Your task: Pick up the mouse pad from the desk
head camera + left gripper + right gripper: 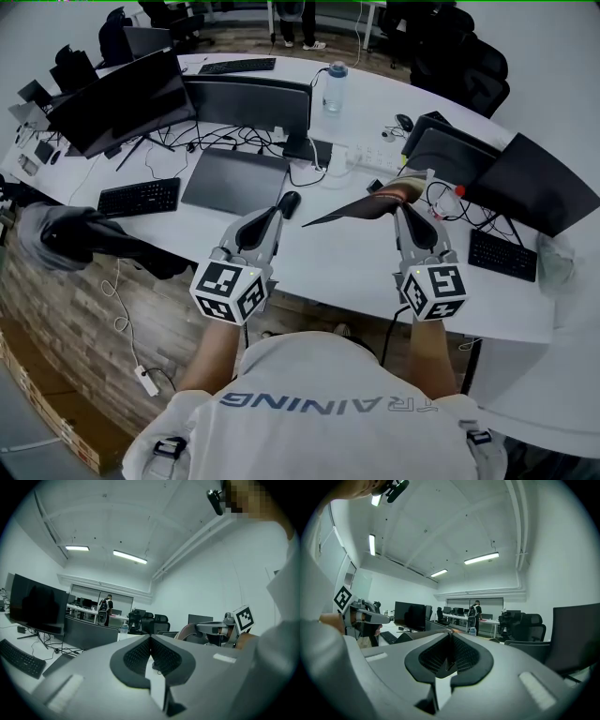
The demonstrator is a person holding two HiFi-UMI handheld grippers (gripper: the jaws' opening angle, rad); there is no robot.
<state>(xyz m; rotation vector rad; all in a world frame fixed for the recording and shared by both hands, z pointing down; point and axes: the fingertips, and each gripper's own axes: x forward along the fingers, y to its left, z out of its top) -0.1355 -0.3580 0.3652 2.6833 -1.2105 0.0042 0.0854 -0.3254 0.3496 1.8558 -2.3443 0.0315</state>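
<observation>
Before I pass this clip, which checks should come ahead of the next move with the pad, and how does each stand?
1. Right gripper shut on the pad: ok.
2. Pad fully off the desk: cannot tell. The gripped end is raised, but the free corner hangs low.
3. Left gripper shut and empty: ok.
4. Mouse apart from the pad: ok. It sits on the desk beside the free corner.
5. Cables by the right gripper not caught: cannot tell.
</observation>
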